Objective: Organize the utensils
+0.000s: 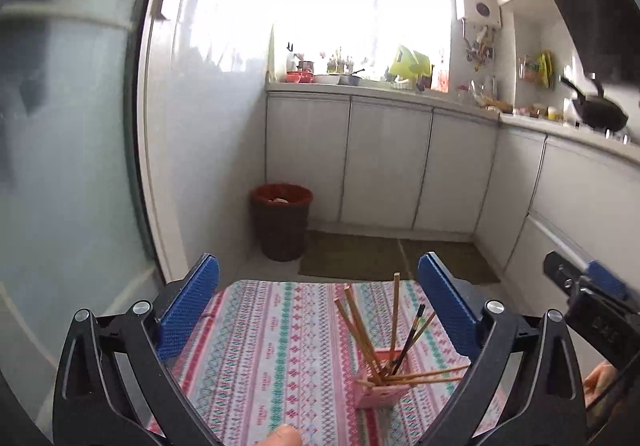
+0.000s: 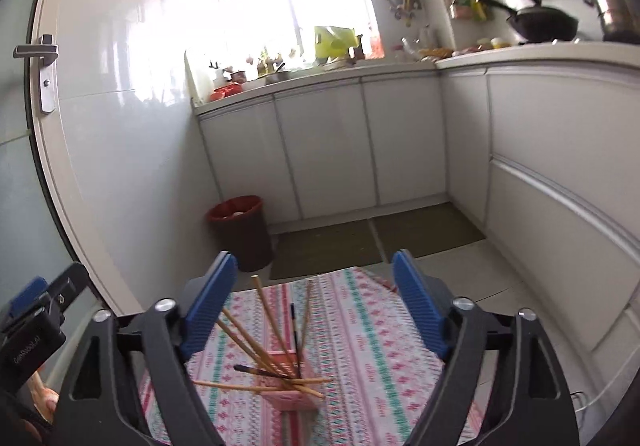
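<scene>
A pink holder (image 1: 382, 392) stands on the patterned tablecloth (image 1: 264, 346) and holds several wooden chopsticks (image 1: 394, 320) and one dark one, some upright, some lying across its rim. My left gripper (image 1: 318, 306) is open and empty, above the table and left of the holder. In the right wrist view the holder (image 2: 294, 398) with chopsticks (image 2: 266, 312) sits low between the fingers of my right gripper (image 2: 314, 304), which is open and empty. The right gripper also shows at the right edge of the left wrist view (image 1: 592, 298).
A red-rimmed bin (image 1: 281, 220) stands on the floor by the wall beyond the table. White cabinets (image 1: 384, 162) and a cluttered counter (image 1: 360, 80) run along the back and right. A green mat (image 1: 384, 256) lies on the floor. A wok (image 2: 542, 22) sits on the stove.
</scene>
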The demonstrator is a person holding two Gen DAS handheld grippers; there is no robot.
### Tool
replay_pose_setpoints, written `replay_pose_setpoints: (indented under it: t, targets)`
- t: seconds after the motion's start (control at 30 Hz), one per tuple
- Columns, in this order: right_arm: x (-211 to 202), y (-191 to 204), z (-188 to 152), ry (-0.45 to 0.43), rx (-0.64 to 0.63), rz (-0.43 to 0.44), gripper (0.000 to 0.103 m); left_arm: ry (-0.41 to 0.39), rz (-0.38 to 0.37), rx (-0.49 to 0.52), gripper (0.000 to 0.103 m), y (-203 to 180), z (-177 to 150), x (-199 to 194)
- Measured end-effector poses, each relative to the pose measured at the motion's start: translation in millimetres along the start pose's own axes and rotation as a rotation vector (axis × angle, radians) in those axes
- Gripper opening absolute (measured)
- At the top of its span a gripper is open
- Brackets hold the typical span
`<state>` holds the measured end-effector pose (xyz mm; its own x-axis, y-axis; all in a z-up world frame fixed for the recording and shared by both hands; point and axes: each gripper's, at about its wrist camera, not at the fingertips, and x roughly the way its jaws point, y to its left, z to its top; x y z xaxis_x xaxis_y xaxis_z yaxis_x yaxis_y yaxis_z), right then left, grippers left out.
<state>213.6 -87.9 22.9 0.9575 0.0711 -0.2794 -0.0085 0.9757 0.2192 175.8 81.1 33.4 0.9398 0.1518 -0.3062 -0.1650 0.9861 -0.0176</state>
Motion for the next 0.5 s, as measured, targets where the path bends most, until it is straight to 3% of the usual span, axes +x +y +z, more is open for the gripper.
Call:
replay_pose_setpoints:
  t: [0.1,0.4,0.5]
  targets:
    - [-16,-4,-3,-0.003,-0.019,-0.047,0.096,0.0,0.038,0.037,0.096,-13,-5,-8]
    - [-40,-30,-13,0.086,0.039,-0.13,0.096,0.032,0.011,0.028,0.096,-37,-14,-36]
    - [-52,-35,-16,0.057,0.03,-0.177,0.096,0.033,0.022,0.033,0.096,-44,-17,-41]
